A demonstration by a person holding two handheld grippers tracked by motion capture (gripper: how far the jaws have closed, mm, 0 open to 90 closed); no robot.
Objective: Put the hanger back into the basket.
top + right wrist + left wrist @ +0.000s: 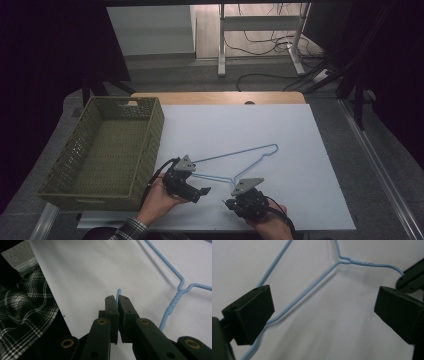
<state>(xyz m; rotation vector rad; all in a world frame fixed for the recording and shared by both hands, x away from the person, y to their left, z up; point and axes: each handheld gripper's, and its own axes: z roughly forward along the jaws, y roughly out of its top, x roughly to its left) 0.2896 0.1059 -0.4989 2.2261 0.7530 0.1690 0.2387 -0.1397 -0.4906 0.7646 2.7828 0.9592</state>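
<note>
White sheeting point(280, 135) covered the table, and a light blue wire hanger point(235, 157) lay flat on it near the front edge, beside an olive woven basket point(150, 145) at the left. At the right, the right gripper point(117, 300) had its jaws clamped on the tip of the hanger's hook, which poked out just past them. Over the hanger's lower wire, the left gripper point(322, 307) held its jaws wide apart, gripping nothing. A plaid sleeve point(22, 315) showed alongside.
</note>
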